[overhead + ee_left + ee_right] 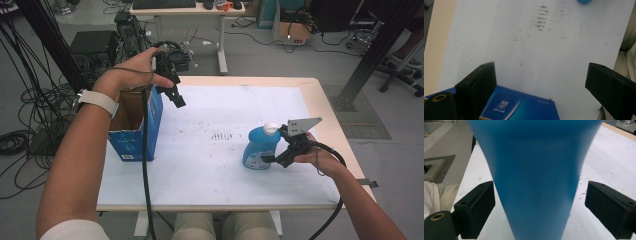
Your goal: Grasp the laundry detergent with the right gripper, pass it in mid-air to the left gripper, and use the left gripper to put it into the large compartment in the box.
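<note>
Straddling the blue bottle (534, 177), right gripper (539, 212) spread, pads clear; left gripper (541, 87) spread, empty.

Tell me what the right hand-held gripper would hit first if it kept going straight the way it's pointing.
The blue bottle. It stands upright between the right hand-held gripper's open jaws, directly ahead and very close; the pads do not seem to touch it yet, though depth is hard to judge.

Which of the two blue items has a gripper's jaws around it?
The blue bottle with the white cap: the right gripper straddles it, pads not yet touching. The open blue carton stands apart.
</note>
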Demonstrator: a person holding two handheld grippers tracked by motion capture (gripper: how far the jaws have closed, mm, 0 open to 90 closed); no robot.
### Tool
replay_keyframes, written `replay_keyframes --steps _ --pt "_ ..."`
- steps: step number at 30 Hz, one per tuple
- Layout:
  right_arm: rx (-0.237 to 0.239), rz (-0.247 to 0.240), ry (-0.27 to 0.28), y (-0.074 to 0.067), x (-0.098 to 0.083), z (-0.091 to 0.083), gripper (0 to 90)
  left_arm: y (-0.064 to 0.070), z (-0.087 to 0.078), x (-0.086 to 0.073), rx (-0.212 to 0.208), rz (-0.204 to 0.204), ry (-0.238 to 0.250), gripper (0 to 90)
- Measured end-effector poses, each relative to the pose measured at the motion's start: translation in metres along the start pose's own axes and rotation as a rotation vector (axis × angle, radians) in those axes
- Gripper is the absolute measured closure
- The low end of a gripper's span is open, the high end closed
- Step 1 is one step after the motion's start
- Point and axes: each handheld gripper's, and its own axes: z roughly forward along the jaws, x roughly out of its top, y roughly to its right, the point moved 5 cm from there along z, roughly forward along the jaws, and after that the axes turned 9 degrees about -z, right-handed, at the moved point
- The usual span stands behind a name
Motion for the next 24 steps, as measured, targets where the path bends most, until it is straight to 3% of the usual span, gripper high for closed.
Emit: replay_keyframes --steps 6,9,10,11,24 --pt "0.007 0.016 0.005 -0.0014 -0.0016 0.0025 12.3 -0.0005 0.0004 -0.0006 0.0 0.0 -0.002 10.3" --pt "-0.004 -0.004 0.001 0.0011 -0.0032 0.0033 13.7 -0.0008 0.0012 -0.0008 -0.001 0.0 -0.003 10.3" --pt "0.007 0.017 0.014 -0.0011 -0.0022 0.0039 14.6 -0.0008 0.0014 -0.0007 -0.001 -0.001 -0.002 10.3" --pt "-0.001 -0.003 0.008 0.001 -0.0035 0.0045 15.3 -0.0009 0.0014 -0.0007 -0.001 -0.001 -0.003 10.3" --pt "0.006 -0.012 0.017 -0.0001 -0.0044 0.0077 24.2 -0.0005 0.0011 -0.0009 -0.002 -0.001 -0.002 10.3"
